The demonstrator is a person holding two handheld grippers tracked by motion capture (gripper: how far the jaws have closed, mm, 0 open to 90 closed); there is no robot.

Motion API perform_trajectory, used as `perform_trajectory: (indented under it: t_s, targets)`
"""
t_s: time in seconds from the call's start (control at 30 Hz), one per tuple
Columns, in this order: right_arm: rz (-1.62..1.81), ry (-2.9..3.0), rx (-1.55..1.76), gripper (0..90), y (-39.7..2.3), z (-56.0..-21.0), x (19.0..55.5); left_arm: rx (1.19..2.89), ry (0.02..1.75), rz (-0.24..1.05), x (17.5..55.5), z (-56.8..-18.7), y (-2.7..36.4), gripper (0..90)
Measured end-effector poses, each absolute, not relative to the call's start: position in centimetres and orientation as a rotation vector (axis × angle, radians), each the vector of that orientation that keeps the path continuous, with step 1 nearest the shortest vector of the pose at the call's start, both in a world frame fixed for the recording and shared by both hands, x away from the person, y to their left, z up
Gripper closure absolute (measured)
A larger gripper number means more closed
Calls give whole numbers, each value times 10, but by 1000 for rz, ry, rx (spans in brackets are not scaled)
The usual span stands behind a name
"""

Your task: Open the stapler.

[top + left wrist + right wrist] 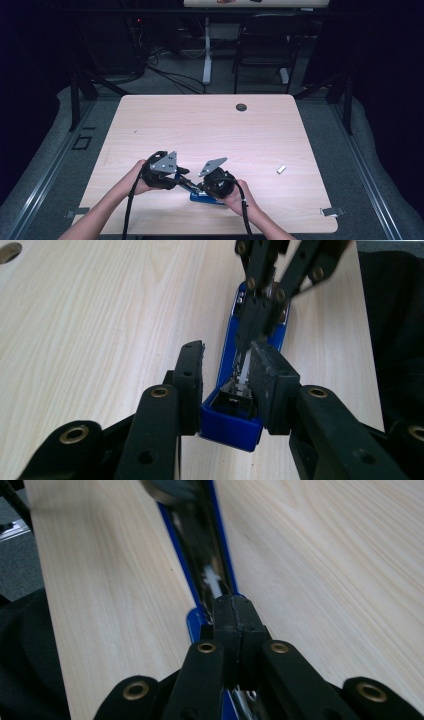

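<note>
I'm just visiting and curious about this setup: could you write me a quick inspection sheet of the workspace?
Surface: light wooden table with a round cable hole.
Job's things: blue stapler, opened, its metal channel exposed.
Clutter: one small white block near the right edge.
Grippers: left gripper straddles the stapler's blue end, pads at its sides; right gripper shut, over the metal channel.
Cables: a black cable trails from each gripper toward the person.
Surroundings: black chair, second table's leg, floor cables, dark curtains.
</note>
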State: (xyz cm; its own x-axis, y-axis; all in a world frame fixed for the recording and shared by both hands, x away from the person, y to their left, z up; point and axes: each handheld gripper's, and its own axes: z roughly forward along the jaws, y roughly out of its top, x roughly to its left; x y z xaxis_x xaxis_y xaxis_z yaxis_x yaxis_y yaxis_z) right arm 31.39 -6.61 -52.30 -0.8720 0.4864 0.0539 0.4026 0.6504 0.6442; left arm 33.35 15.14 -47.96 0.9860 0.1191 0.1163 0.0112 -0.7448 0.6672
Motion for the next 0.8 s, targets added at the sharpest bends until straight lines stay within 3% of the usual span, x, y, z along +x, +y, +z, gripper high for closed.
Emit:
perform_trajectory:
  t_s: [0.33,0.67,0.7,0.77,0.8]
  targets:
    - [883,2767,877,900,-111,-520,310,2413,102,194,332,-481,154,670]
    - [798,2795,874,900,-115,-527,309,2453,113,155,331,-488,156,682]
    - [798,2795,874,900,-115,-527,309,2453,113,155,331,-488,156,734]
    - [784,2782,870,900,-112,-529,309,2525,106,215,329,-495,156,701]
    - [767,2790,867,900,-112,-530,310,2509,130,181,332,-500,160,701]
